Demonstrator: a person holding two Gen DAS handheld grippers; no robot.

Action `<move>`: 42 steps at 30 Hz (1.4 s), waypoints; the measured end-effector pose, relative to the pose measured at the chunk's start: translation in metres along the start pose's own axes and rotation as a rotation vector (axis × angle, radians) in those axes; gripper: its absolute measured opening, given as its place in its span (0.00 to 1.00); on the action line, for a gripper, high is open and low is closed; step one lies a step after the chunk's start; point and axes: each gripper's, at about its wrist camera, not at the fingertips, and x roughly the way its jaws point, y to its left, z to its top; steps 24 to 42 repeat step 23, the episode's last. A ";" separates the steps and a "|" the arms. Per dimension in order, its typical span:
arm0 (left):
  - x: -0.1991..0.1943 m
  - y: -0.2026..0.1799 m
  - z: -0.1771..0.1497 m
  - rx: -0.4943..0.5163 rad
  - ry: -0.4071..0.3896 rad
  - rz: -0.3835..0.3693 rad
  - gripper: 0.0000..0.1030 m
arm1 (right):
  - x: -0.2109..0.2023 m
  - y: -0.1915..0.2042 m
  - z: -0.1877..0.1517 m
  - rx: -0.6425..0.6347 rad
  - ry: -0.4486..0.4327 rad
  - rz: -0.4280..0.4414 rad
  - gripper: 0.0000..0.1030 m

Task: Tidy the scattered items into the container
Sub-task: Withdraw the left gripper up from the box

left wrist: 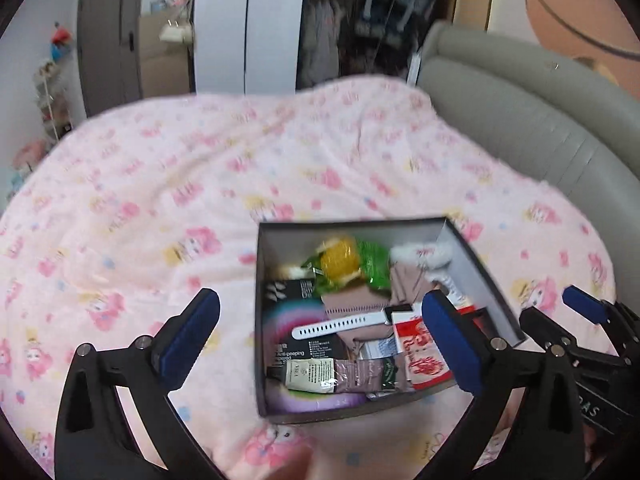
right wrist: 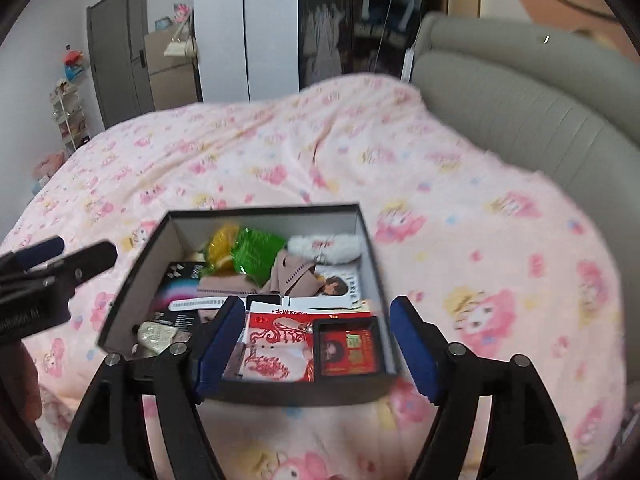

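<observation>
A: Bed [left wrist: 160,184] under both claws; box [left wrist: 486,280] ahead of left claw [left wrist: 320,332]

B: Confirmed. Box beneath right claw [right wrist: 320,344], white watch strap [left wrist: 336,326] inside. Both claws spread, pinching nothing

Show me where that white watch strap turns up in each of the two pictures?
Left wrist view: the strap lies level in the box's near middle, between the open gripper's fingers.
Right wrist view: the strap sits lower left in the box, just left of the gripper's left finger.
Shared landmark: the yellow ball beside the green bag at the box's far end.
</observation>
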 end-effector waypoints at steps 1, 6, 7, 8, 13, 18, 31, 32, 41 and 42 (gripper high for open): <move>-0.014 -0.001 0.000 -0.001 -0.010 -0.008 0.99 | -0.012 0.000 0.001 0.007 -0.008 -0.005 0.71; -0.074 0.000 -0.010 -0.005 -0.084 0.002 0.99 | -0.065 0.006 -0.004 0.011 -0.066 -0.058 0.74; -0.085 -0.001 -0.016 -0.003 -0.103 0.006 0.99 | -0.072 0.007 -0.007 0.006 -0.062 -0.053 0.77; -0.098 -0.002 -0.023 0.003 -0.119 0.005 0.99 | -0.079 0.009 -0.014 -0.006 -0.042 -0.047 0.77; -0.128 -0.014 -0.051 0.036 -0.129 0.011 0.99 | -0.106 0.005 -0.045 0.069 -0.057 -0.018 0.77; -0.150 -0.018 -0.071 0.017 -0.127 0.033 0.99 | -0.128 0.010 -0.061 0.043 -0.083 -0.009 0.77; -0.169 -0.024 -0.084 0.028 -0.137 0.022 0.99 | -0.152 0.012 -0.076 0.028 -0.096 0.003 0.77; -0.169 -0.024 -0.084 0.028 -0.137 0.022 0.99 | -0.152 0.012 -0.076 0.028 -0.096 0.003 0.77; -0.169 -0.024 -0.084 0.028 -0.137 0.022 0.99 | -0.152 0.012 -0.076 0.028 -0.096 0.003 0.77; -0.169 -0.024 -0.084 0.028 -0.137 0.022 0.99 | -0.152 0.012 -0.076 0.028 -0.096 0.003 0.77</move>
